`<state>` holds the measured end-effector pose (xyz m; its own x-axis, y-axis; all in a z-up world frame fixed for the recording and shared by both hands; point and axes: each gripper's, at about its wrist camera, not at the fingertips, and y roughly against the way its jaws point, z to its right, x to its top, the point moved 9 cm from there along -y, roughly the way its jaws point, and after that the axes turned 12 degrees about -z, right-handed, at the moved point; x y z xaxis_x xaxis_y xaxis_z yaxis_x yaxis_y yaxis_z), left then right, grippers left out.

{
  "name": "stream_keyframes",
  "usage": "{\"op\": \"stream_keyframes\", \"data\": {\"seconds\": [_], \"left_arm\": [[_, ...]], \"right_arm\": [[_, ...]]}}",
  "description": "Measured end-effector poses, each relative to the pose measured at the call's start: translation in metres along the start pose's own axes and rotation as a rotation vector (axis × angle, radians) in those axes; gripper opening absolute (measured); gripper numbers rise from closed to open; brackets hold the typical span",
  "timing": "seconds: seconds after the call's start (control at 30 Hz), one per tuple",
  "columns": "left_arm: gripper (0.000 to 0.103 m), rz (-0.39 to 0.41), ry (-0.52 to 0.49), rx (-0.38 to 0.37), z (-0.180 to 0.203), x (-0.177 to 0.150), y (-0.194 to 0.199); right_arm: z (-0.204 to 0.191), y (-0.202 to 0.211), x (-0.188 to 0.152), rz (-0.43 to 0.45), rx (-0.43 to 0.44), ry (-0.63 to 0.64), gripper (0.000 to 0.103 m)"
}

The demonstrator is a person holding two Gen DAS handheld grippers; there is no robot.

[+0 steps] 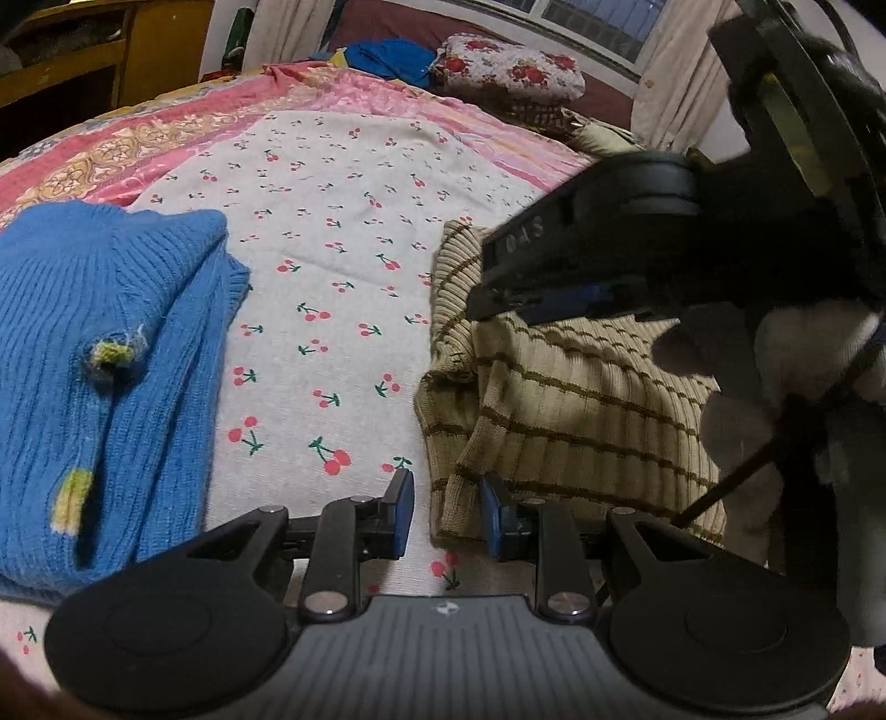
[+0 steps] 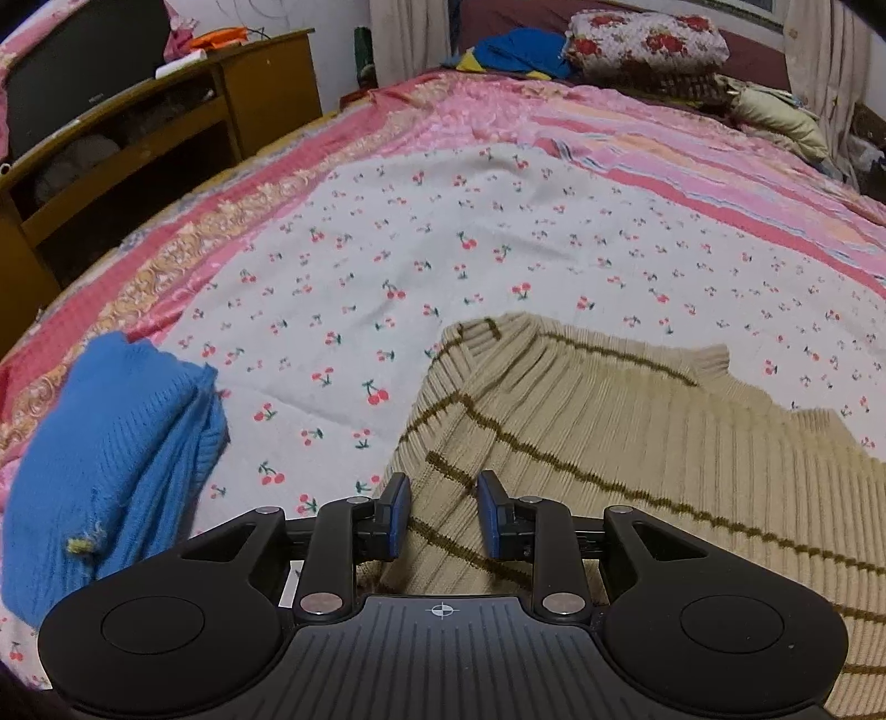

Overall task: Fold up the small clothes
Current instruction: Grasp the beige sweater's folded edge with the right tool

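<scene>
Your left claw [image 1: 447, 512] sits nearest the lens, its blue-padded fingers [image 1: 402, 512] parted with a modest gap and gripping nothing; the near left corner of the beige striped sweater [image 1: 559, 410] lies just beyond the right finger, and the cherry-print sheet [image 1: 332, 310] shows through the gap. Whether the pads touch the knit you cannot tell from this angle.

Your right claw [image 2: 444, 512] hovers over the same beige striped sweater [image 2: 637, 443], fingers likewise parted and empty, with ribbed fabric visible between them. In the left wrist view, that right claw [image 1: 498, 302] comes in from the right above the sweater's far edge, held in your white-gloved right hand [image 1: 764, 376].

You have the sweater lying on the near right part of the bed, spread on the cherry-print sheet [image 2: 443, 266], with a sleeve folded across its left side. A folded blue knit sweater [image 1: 105, 376] rests to the left, well apart from the beige one, with bare sheet between them.

Farther off, a pink patterned bedspread [image 2: 609, 138] covers the bed, a floral pillow [image 2: 648, 39] lies at the far end, and a wooden cabinet [image 2: 166, 122] stands at the far left.
</scene>
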<state>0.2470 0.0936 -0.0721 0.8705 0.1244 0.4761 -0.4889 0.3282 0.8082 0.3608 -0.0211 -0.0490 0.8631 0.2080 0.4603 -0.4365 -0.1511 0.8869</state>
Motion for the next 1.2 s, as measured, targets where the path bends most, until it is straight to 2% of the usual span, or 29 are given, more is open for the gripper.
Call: {"op": "stream_keyframes", "data": {"seconds": [0.33,0.67,0.97,1.2], "left_arm": [[0.032,0.001,-0.017,0.015,0.001,0.0,-0.004],[0.032,0.006,-0.026,0.018,0.003,0.0,-0.002],[0.032,0.014,-0.037,0.019,0.005,0.0,-0.001],[0.031,0.016,-0.047,0.023,0.006,0.0,-0.002]], "right_arm": [[0.005,0.004,-0.004,0.011,0.034,-0.013,0.028],[0.002,0.007,-0.004,0.013,0.031,0.008,0.029],[-0.006,0.0,-0.001,0.001,0.014,0.035,0.033],[-0.013,-0.008,0.004,-0.014,-0.01,0.069,0.042]]}}
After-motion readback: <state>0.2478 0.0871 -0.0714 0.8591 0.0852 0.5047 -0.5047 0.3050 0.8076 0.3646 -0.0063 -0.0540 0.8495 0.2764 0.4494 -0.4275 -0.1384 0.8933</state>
